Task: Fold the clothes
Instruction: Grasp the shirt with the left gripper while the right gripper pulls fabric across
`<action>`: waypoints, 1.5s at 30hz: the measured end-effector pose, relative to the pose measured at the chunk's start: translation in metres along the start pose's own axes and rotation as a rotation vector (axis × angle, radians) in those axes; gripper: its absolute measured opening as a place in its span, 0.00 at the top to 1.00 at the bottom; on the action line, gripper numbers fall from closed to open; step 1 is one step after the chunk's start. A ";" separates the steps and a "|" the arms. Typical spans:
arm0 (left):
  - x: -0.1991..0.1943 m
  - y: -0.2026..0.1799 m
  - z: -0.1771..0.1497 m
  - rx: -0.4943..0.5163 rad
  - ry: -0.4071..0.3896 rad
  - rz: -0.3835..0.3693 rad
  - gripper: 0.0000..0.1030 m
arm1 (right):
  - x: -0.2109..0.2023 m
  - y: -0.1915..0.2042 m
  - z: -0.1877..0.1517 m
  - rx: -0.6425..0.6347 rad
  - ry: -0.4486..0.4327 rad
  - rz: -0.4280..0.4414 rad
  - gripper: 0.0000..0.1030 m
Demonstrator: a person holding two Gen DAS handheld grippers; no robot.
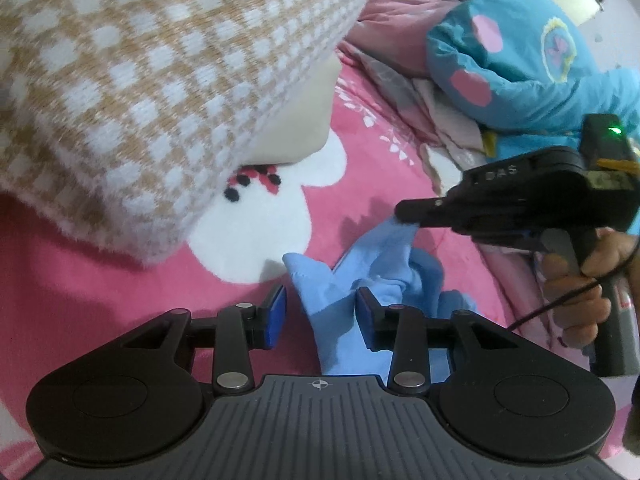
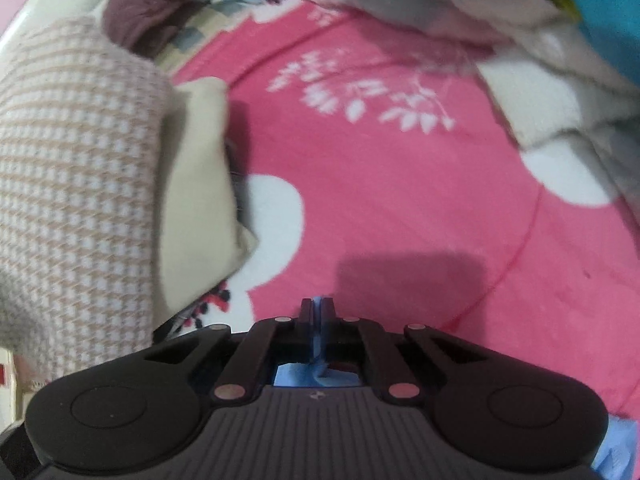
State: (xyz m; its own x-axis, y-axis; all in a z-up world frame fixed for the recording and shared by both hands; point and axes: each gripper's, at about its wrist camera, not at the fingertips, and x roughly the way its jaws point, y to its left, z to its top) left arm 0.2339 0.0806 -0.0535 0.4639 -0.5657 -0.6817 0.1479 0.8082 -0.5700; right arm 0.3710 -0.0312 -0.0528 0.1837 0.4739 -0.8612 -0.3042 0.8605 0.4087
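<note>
The light blue garment (image 1: 352, 280) lies crumpled on the pink bedsheet (image 1: 100, 280). The right hand-held gripper (image 1: 404, 212), marked "DAS" in raised lettering, is clamped on one edge of the garment. The left hand-held gripper (image 1: 320, 312) stands apart, straddling a fold, with the right pad touching the cloth.

Each gripper was matte black plastic: 2 round side housings, a ribbed grey plate with a small cross mark, silver rivets on the linkage arms. The left gripper (image 1: 320, 316) had blue pads (image 1: 276, 316). The right gripper (image 1: 406, 212) carried a green light (image 1: 615, 131), pale lettering and a thin black cable (image 1: 560, 304).
</note>
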 end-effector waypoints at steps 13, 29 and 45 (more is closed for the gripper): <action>-0.022 -0.034 -0.011 0.252 -0.141 0.054 0.92 | -0.081 0.013 -0.044 -0.140 -0.191 0.006 0.98; -0.043 -0.074 -0.114 0.725 0.000 -0.048 0.92 | -0.115 -0.102 -0.172 0.355 -0.127 -0.176 0.93; -0.056 -0.076 -0.130 0.911 -0.022 -0.031 0.90 | -0.107 -0.149 -0.192 1.029 -0.057 0.101 0.61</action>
State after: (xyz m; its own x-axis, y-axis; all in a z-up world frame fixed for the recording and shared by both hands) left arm 0.0835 0.0295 -0.0318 0.4635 -0.5933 -0.6582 0.7887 0.6147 0.0013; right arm 0.2175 -0.2462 -0.0796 0.2543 0.5375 -0.8040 0.6207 0.5468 0.5619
